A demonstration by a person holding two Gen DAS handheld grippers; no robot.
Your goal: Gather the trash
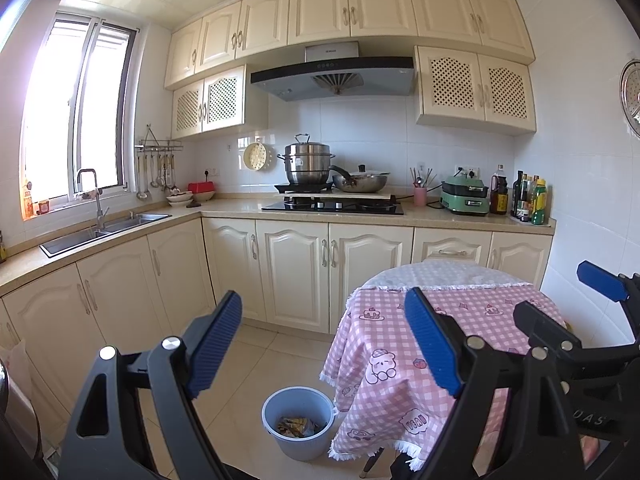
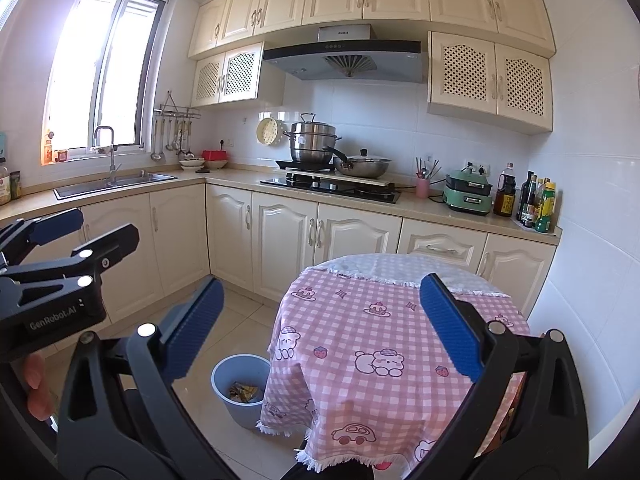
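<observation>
A light blue bin (image 1: 296, 446) stands on the tiled floor at the left foot of a round table (image 1: 484, 312) draped in a pink checked cloth. Crumpled wrappers (image 1: 298, 427) lie in the bin's bottom. My left gripper (image 1: 324, 296) hangs open and holds nothing, above and short of the bin. My right gripper (image 2: 323, 282) is also open and holds nothing, over the near side of the table (image 2: 352, 320), with the bin (image 2: 240, 414) and the wrappers (image 2: 244, 393) below to its left. Each gripper shows at the edge of the other's view: right gripper (image 1: 568, 300), left gripper (image 2: 108, 224).
Cream base cabinets (image 1: 296, 272) line the back and left walls under a counter. On the counter are a sink (image 1: 104, 228), a hob with a steamer pot (image 1: 308, 168) and a pan, a green appliance (image 1: 466, 196) and bottles (image 1: 532, 200). A person's fingers (image 2: 36, 384) grip the left handle.
</observation>
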